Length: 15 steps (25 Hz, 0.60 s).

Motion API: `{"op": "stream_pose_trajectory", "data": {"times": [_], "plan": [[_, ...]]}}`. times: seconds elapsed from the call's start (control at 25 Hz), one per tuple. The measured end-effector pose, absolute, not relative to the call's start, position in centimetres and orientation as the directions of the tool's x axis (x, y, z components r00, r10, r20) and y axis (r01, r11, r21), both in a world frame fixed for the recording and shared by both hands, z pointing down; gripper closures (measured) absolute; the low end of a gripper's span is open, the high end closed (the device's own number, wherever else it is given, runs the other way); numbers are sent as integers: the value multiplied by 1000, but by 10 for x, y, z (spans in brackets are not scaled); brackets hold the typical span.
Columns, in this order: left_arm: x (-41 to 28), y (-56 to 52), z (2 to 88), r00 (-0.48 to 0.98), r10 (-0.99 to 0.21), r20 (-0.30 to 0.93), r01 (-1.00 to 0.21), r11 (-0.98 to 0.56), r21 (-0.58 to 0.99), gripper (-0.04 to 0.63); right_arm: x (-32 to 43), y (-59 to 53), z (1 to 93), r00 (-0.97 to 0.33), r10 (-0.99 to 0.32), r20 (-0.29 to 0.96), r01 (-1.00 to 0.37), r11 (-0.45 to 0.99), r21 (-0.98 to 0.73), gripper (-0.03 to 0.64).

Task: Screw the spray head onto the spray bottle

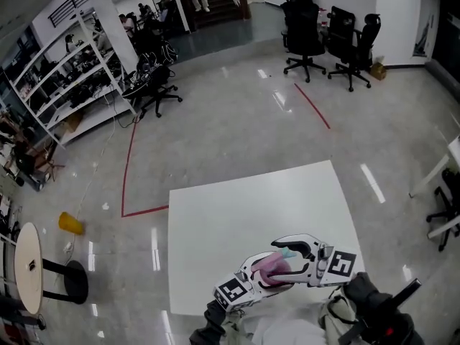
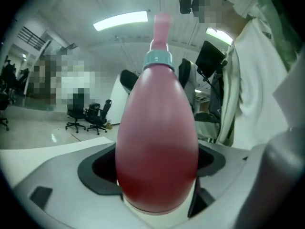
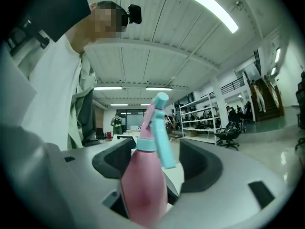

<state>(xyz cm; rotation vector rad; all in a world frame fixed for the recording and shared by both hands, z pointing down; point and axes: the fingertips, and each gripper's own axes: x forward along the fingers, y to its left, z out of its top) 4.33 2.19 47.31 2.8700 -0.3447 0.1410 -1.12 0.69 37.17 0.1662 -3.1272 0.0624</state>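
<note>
1. A plain white table (image 1: pixel 237 214) fills the lower middle of the head view, its top bare apart from the tools over its near edge.
2. The left gripper (image 2: pixel 155 163) is clamped on the pink spray bottle (image 2: pixel 157 128), with its dark pads pressed against the wide body on both sides.
3. The right gripper (image 3: pixel 159 159) has its jaws spread wide. The bottle's neck stands between them, with a gap on each side.
4. The teal spray head (image 3: pixel 161 128) sits on the bottle's neck, collar down. How tightly it is screwed on cannot be told.
5. In the head view the bottle is over the near part of the table, between the two grippers.
6. Around the table lies a glossy grey floor (image 1: pixel 237 121) marked with red tape lines (image 1: pixel 128 171).
7. Black office chairs (image 1: pixel 327 38) stand at the far wall, and white shelving (image 1: pixel 72 77) runs along the left.
8. A yellow object (image 1: pixel 70 223) lies on the floor near a small round table (image 1: pixel 29 264).
</note>
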Motion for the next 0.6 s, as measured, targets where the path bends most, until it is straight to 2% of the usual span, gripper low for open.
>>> {"op": "stream_pose_trajectory", "data": {"times": [0.04, 0.08, 0.12, 0.28, 0.4, 0.48, 0.6], "plan": [[43, 12, 474, 955, -274, 116, -295, -921, 253, 149, -10, 5, 372, -990, -139, 10, -140, 990, -15, 354], [40, 0, 475, 936, -333, 116, -352, -897, 268, 149, -9, 1, 372, -982, -190, 10, -190, 982, 2, 491], [36, -10, 476, 913, -387, 127, -407, -872, 271, 149, -8, -4, 372, -970, -244, 14, -244, 970, 8, 522], [20, -34, 483, 796, -560, 231, -604, -763, 233, 149, -10, -22, 375, -886, -463, 28, -464, 886, -25, 535], [11, -54, 491, 649, -685, 332, -749, -652, 119, 149, 1, -39, 374, -784, -621, -14, -618, 782, -78, 546], [12, -58, 490, 626, -705, 333, -764, -640, 81, 149, 3, -37, 373, -779, -625, -47, -622, 780, -67, 548], [14, -47, 482, 705, -651, 283, -695, -714, 88, 149, -2, -25, 374, -845, -534, -32, -534, 845, -1, 539]]}}
